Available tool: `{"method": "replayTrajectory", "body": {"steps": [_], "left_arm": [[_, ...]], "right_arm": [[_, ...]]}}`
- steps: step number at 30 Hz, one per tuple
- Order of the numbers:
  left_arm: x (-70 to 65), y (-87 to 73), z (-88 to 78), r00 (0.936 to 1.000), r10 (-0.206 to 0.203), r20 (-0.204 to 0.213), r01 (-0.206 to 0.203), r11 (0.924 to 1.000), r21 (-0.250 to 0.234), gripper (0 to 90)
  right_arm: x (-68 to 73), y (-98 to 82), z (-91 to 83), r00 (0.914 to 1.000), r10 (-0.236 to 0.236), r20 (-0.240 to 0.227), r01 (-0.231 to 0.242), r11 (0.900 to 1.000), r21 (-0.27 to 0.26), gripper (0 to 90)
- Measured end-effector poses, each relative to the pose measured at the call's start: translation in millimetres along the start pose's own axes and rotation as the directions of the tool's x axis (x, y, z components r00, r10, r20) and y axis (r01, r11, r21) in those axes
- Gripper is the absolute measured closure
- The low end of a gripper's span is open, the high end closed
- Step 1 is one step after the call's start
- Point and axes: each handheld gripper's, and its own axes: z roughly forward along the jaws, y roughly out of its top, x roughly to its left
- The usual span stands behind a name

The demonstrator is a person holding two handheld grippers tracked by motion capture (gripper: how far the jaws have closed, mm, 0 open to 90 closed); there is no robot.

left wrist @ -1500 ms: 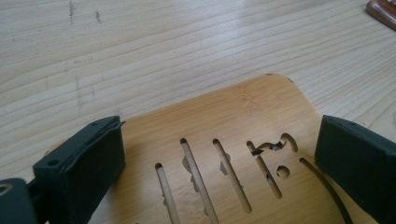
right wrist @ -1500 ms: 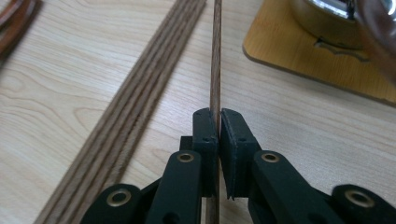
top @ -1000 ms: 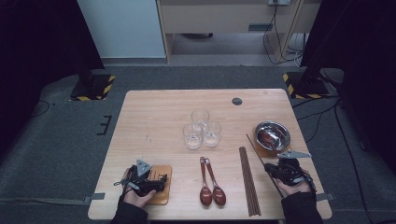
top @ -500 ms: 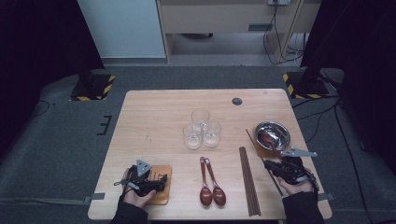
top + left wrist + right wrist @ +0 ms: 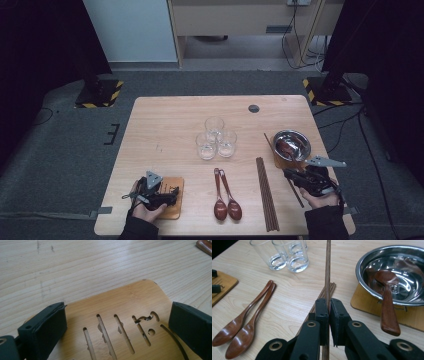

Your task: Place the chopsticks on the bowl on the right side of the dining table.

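Chopstick [image 5: 327,267], slim dark wood, sits clamped in right claw [image 5: 328,305]; left claw [image 5: 117,322] gapes over slotted bamboo coaster [image 5: 120,305].

A wooden table [image 5: 165,125] stands on a grey floor. At its centre three clear glasses [image 5: 216,137] cluster, touching. At about five o'clock from them a bundle of dark chopsticks [image 5: 266,192] lies lengthwise, and at six o'clock two brown spoons [image 5: 226,197] lie side by side, bowls toward the near edge. At three o'clock a steel bowl [image 5: 291,145] sits on a wooden coaster [image 5: 278,161] with a brown spoon inside. The right gripper [image 5: 291,174], at four o'clock, holds a single chopstick [image 5: 272,146] slanting past the bowl. The left gripper [image 5: 172,192], at seven o'clock, rests over a wooden trivet [image 5: 176,200].
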Motion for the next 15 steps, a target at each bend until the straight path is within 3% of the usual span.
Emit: {"method": "replayTrajectory", "body": {"steps": [15], "left_arm": [[0.0, 0.0, 0.0, 1.0, 0.0, 0.0, 0.0, 1.0, 0.0, 0.7]], "right_arm": [[-3.5, 10.3, -13.6, 0.9999, 0.015, -0.008, -0.015, 0.998, -0.053, 85.2]]}}
